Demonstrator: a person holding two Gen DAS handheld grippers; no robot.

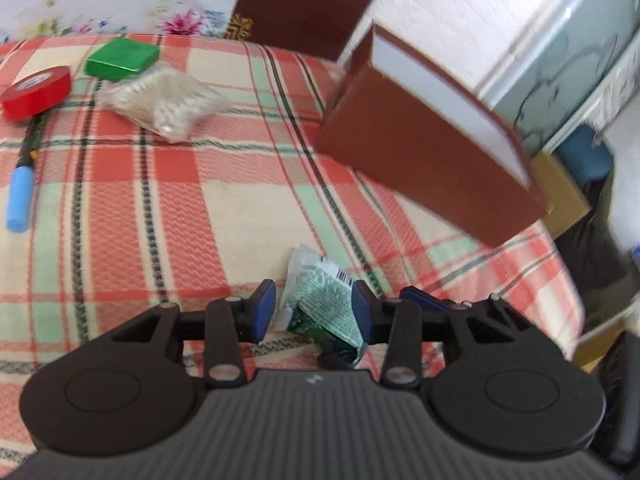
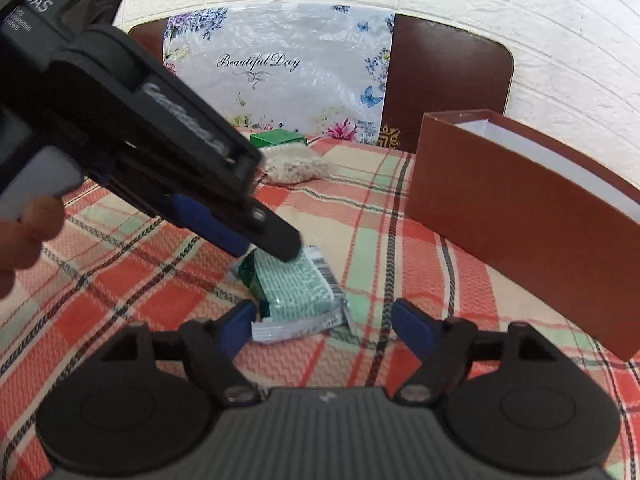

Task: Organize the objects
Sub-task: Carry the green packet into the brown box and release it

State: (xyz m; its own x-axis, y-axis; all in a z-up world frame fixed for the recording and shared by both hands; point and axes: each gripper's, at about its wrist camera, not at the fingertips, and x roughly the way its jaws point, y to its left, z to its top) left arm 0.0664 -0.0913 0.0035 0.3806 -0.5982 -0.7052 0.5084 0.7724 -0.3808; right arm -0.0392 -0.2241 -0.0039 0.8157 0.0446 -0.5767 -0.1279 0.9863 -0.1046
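A green and white foil packet (image 1: 320,300) lies on the plaid cloth (image 1: 180,208). My left gripper (image 1: 316,310) is open with its blue pads on either side of the packet, not clamped. In the right wrist view the left gripper (image 2: 276,248) reaches down onto the far end of the packet (image 2: 296,292). My right gripper (image 2: 324,324) is open and empty, its pads just short of the packet's near end. An open brown box (image 2: 520,216) with white inside stands to the right; it also shows in the left wrist view (image 1: 432,140).
A red tape roll (image 1: 36,92), a green box (image 1: 122,58), a clear bag of white beads (image 1: 168,104) and a blue-handled tool (image 1: 22,196) lie at the far left. A floral bag (image 2: 280,76) and brown headboard (image 2: 448,80) stand behind.
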